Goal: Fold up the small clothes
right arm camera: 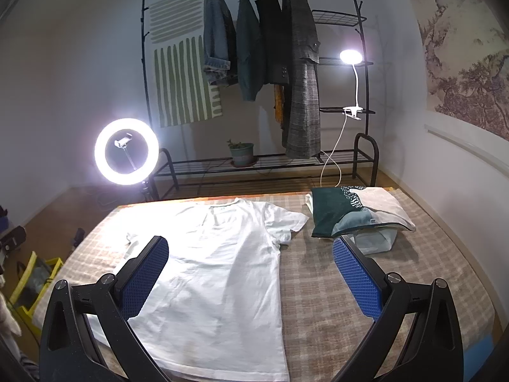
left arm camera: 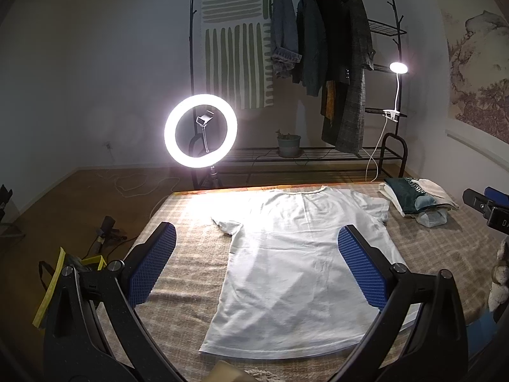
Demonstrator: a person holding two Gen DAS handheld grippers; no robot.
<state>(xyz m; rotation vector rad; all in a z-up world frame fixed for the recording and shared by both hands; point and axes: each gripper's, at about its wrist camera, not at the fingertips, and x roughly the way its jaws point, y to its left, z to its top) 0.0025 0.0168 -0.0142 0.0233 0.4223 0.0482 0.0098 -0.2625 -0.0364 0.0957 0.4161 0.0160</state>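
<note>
T-shirt (left arm camera: 296, 264): white, lying flat and spread out on the plaid bed cover (left arm camera: 191, 248), collar pointing to 12 o'clock, hem toward 6 o'clock.
Left tongs (left arm camera: 257, 264): hovering above the shirt, spread wide, gripping nothing.
Right tongs (right arm camera: 251, 277): spread wide, hanging over the shirt's right edge, gripping nothing.
Folded stack (right arm camera: 356, 210): sitting at 2 o'clock of the shirt, just beside its sleeve.
Ring light (left arm camera: 200, 130): glowing at 11 o'clock beyond the bed.

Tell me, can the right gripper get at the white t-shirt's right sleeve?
Probably yes: the right gripper is open above the flat white cotton t-shirt, and nothing covers that sleeve.
</note>
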